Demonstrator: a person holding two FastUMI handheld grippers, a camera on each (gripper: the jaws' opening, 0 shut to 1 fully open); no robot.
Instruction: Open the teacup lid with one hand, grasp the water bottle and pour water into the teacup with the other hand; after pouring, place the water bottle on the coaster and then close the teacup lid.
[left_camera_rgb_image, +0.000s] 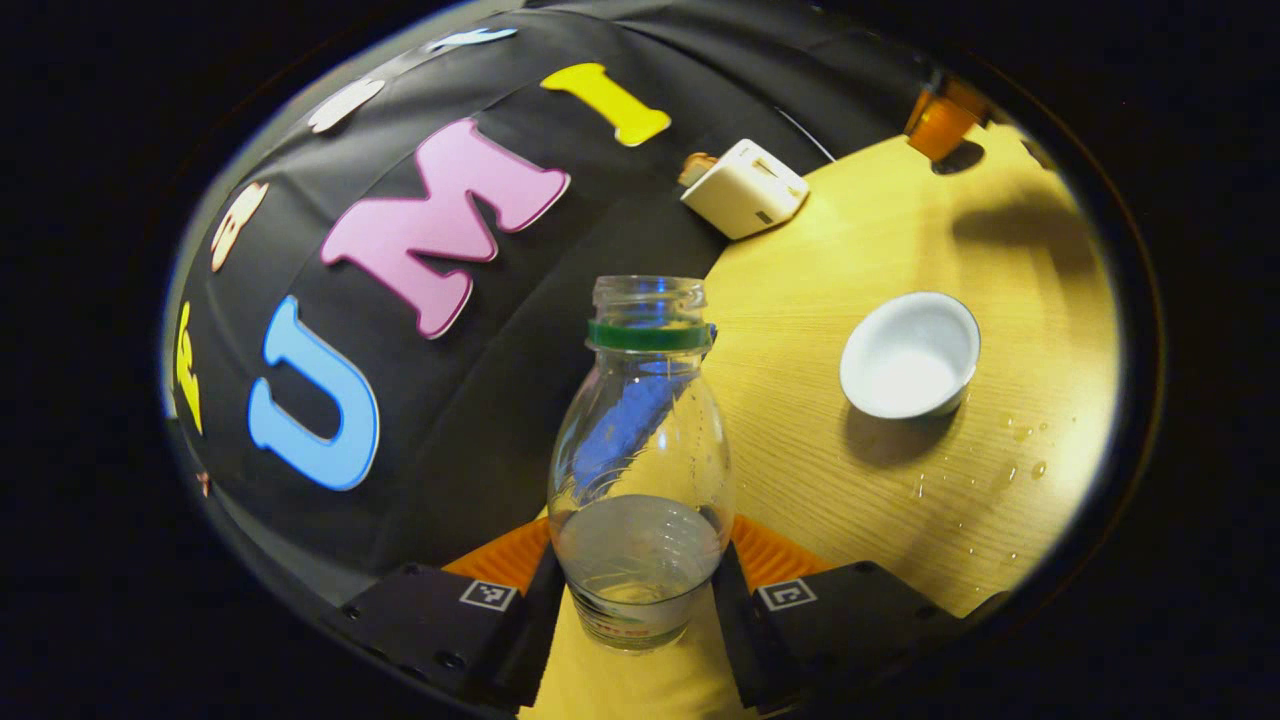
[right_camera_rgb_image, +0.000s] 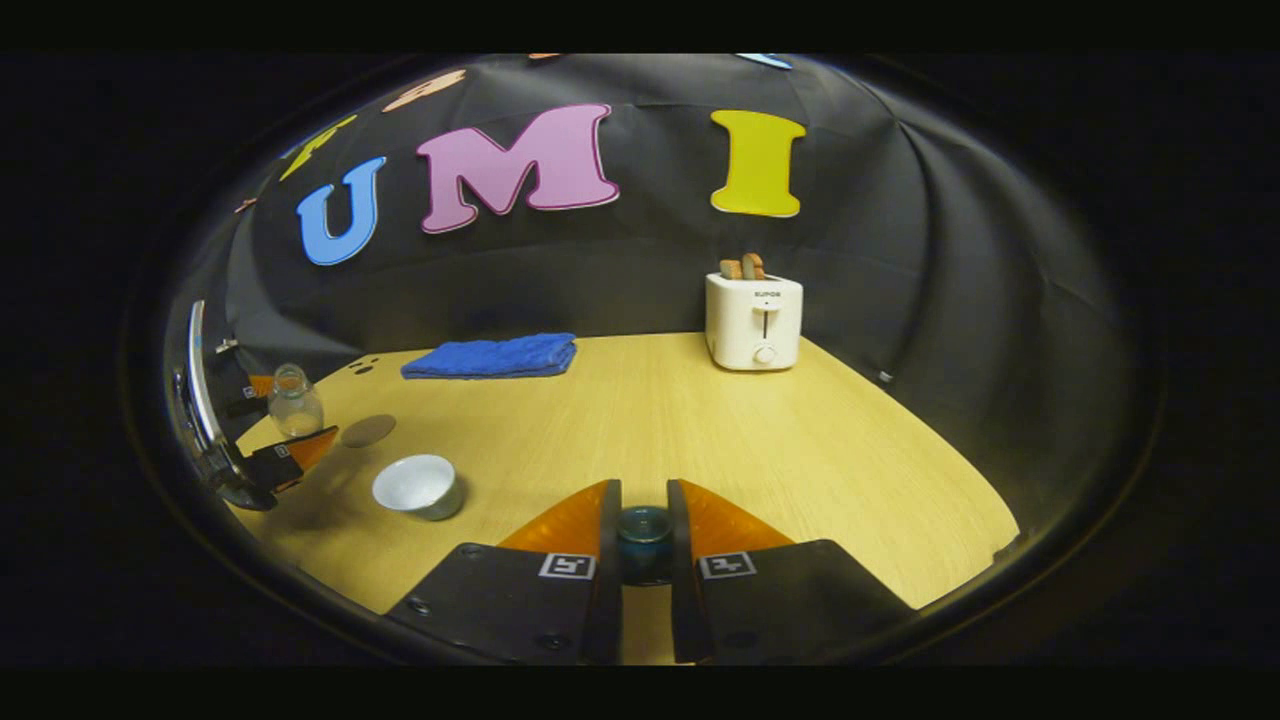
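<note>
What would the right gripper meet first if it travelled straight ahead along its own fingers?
The right gripper, shut on the teacup lid, points across bare table. The way looks free up to the booth wall; the toaster sits slightly right of that line and the blue towel left, though depth is uncertain.

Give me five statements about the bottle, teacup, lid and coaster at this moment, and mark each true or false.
1. The left gripper is shut on the water bottle. True.
2. The water bottle has a cap on. False: its mouth is open, with only a green ring around the neck.
3. The teacup is uncovered. True.
4. The right gripper is open and holds nothing. False: its fingers are shut on the teacup lid, gripping its dark knob.
5. The water bottle stands on the coaster. False: the coaster lies bare on the table, and the bottle is held in the left gripper beside it.
</note>
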